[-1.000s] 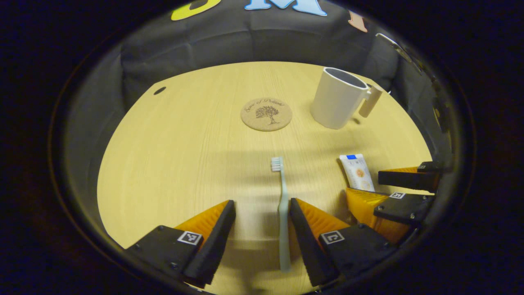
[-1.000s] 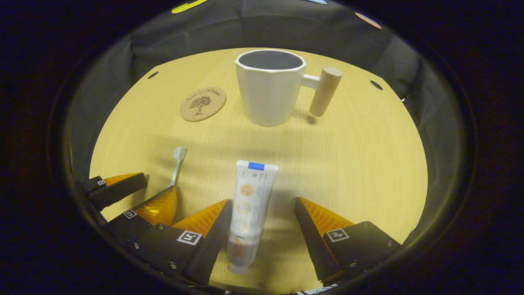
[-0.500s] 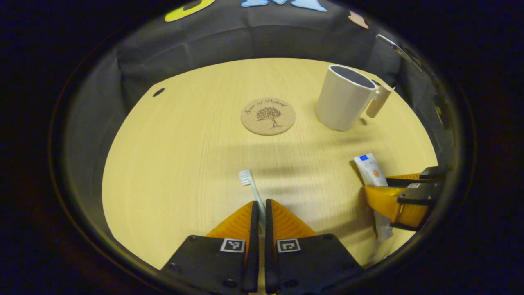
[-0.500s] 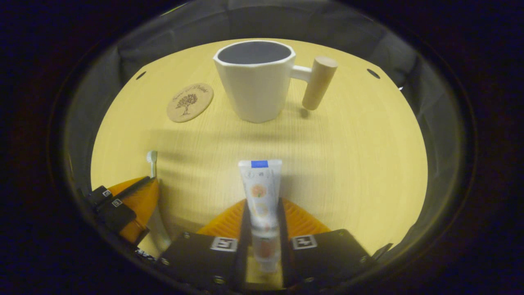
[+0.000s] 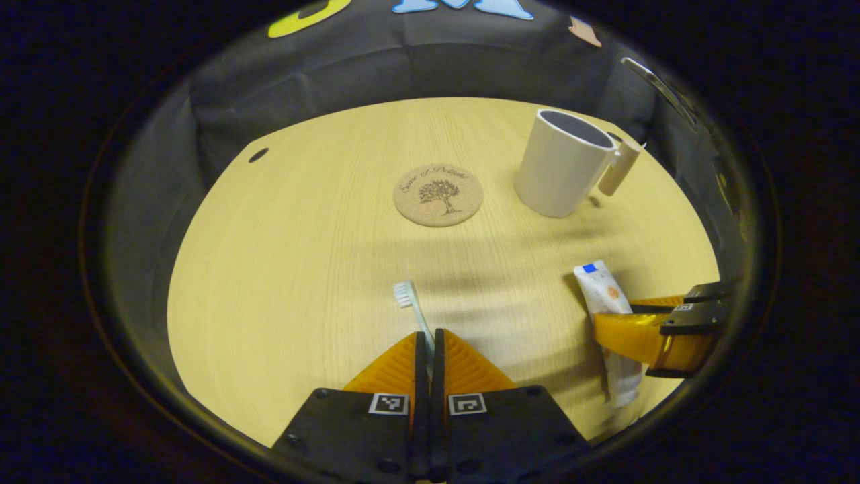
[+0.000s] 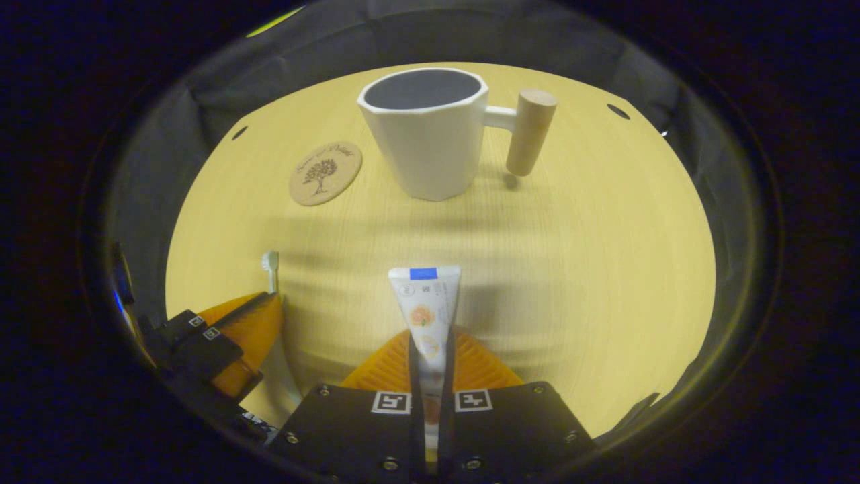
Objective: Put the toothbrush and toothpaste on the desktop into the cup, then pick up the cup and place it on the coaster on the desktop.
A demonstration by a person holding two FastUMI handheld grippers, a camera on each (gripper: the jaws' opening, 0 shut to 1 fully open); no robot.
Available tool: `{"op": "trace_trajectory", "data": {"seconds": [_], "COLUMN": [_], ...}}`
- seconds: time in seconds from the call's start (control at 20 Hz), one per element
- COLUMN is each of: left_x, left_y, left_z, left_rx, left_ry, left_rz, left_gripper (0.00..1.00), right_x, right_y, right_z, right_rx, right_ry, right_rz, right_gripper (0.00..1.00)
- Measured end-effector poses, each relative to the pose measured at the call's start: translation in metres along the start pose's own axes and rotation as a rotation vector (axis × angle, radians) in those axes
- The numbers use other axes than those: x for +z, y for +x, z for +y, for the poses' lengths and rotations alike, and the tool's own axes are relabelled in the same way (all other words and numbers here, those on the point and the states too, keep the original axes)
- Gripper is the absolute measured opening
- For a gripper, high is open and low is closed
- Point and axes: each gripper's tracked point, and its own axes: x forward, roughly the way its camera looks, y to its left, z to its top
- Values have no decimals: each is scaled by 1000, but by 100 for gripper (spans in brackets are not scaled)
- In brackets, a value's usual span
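Two grasps have just closed above the pale wooden tabletop. The white faceted cup and round cork coaster wait empty. The right claw now pinches the white toothpaste tube, the left claw the pale toothbrush; both seem ready for lifting.

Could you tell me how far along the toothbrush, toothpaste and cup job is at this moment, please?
Early stage. Both pickups look done: the left tongs are shut on the toothbrush, the right tongs on the toothpaste. Still to do: both items go into the cup, which stands empty beside the coaster, not on it; then the cup must be moved onto the coaster.
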Motion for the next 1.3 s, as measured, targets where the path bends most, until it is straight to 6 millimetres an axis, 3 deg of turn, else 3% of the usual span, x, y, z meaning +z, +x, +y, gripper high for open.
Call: {"op": "trace_trajectory", "data": {"seconds": [0.15,0.45,0.65,0.85,1.1,1.3], "left_x": [22,70,99,133,178,208], "left_y": [-12,-92,-125,-142,-176,-198], "left_z": [6,57,65,64,69,73], "left_rx": [15,13,-25,-75,-120,-142], "left_ry": [17,-18,-69,-95,-87,-78], "left_rz": [-89,-253,-313,-376,-491,-559], "left_gripper": [7,7,7,7,7,7], "right_x": [5,32,54,89,149,200], "right_y": [-8,-53,-80,-104,-127,-133], "right_z": [-3,-5,-5,0,5,9], "right_rx": [15,57,75,105,139,166], "right_ry": [-1,32,54,67,89,113], "right_rz": [-46,-183,-262,-355,-494,-589], "right_gripper": [9,9,9,9,9,9]}}
